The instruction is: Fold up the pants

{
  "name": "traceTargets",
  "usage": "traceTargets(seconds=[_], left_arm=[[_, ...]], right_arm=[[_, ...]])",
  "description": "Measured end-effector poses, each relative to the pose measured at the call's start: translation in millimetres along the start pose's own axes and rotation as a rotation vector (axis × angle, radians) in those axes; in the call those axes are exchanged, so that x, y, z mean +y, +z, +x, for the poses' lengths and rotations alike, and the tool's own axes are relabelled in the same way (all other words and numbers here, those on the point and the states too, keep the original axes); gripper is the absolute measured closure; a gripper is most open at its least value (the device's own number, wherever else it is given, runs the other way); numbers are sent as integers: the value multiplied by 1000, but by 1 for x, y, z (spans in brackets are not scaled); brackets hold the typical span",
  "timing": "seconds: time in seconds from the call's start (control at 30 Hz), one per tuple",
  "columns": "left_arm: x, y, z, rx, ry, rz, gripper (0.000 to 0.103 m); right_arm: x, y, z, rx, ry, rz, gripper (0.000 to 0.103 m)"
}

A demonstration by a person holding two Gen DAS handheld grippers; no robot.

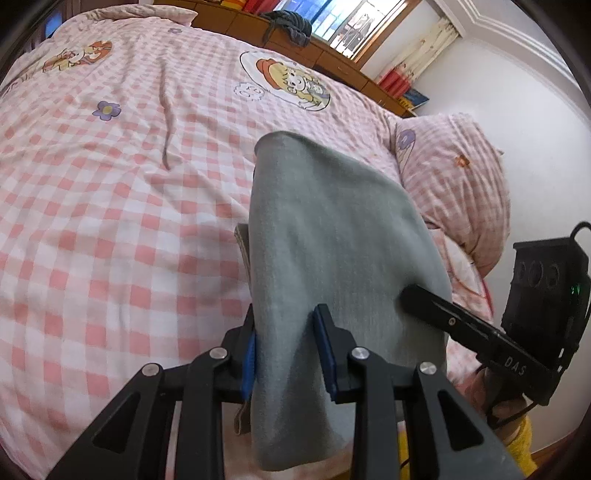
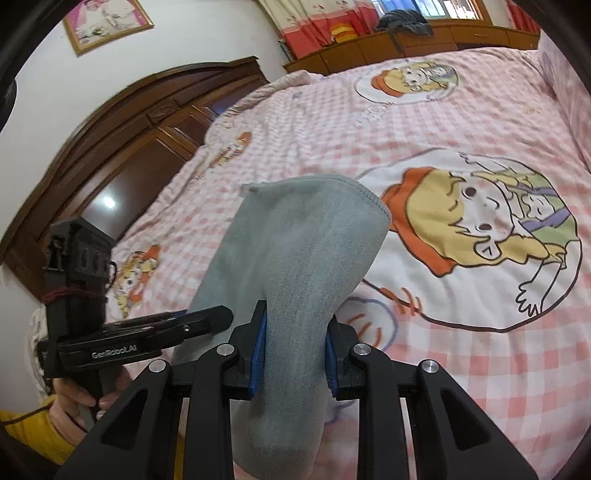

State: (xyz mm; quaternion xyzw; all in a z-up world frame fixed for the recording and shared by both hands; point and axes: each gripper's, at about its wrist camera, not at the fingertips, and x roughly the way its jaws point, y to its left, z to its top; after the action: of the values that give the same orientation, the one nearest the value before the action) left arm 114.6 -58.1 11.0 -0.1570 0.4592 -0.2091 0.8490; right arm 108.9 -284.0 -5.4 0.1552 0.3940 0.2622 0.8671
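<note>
**Pink gingham bed, grey pants held up in both tongs**

Pink-and-white checked cotton covers the whole bed (image 1: 110,221), wrinkled in long creases, printed with round cartoon panels (image 2: 476,236) of a child in an orange hat and small purple flowers (image 1: 106,110). A matching checked pillow (image 1: 454,184) sits at the bed's right edge in the left wrist view, against a white wall.

Room: dark carved wooden headboard (image 2: 122,155) at left in the right wrist view, framed picture (image 2: 107,22) on the wall above it. Along the far side a low wooden cabinet (image 2: 424,40) under a window with red-and-cream curtains (image 2: 314,33); a dark grey garment (image 1: 288,24) is heaped on the cabinet top.

Grey pants (image 1: 325,258), soft fleece-like fabric, bunched into one thick fold and lifted off the bed, hanging between the two tools over the near part of the bedspread. A stitched hem edge (image 2: 369,192) shows at the top in the right wrist view.

Left tongs (image 1: 288,354) pinch the grey fabric, blue pads pressed on either side. Right tongs (image 2: 295,354) pinch the same fabric just beside them, same way. Each tool shows in the other's view, fingertip against the cloth. A hand (image 2: 79,395) with a yellow sleeve (image 2: 33,432) grips the left tool's handle.
</note>
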Motion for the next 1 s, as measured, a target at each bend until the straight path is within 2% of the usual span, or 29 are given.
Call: traceTargets(seconds=[0.2, 0.37, 0.43, 0.5, 0.57, 0.73, 0.87, 1.0], left_arm=[[-5, 5, 38, 52, 73, 67, 74], [-4, 0, 52, 69, 99, 92, 73], [-5, 0, 54, 68, 107, 106, 72], [-8, -1, 56, 64, 124, 128, 68], [-8, -1, 58, 59, 136, 134, 65], [-4, 1, 55, 66, 113, 95, 65], [-17, -1, 43, 41, 173, 168, 65], [-31, -6, 35, 23, 216, 238, 65]], right_arm=[[-20, -9, 23, 39, -92, 22, 75], [-41, -18, 38, 65, -119, 78, 71], [-44, -19, 40, 62, -128, 87, 66], [-45, -20, 41, 54, -161, 76, 55], [-45, -21, 40, 49, -184, 78, 50], [-43, -20, 29, 41, -212, 115, 49], [-33, -20, 7, 2, -252, 97, 49], [-25, -20, -10, -25, -239, 104, 49]])
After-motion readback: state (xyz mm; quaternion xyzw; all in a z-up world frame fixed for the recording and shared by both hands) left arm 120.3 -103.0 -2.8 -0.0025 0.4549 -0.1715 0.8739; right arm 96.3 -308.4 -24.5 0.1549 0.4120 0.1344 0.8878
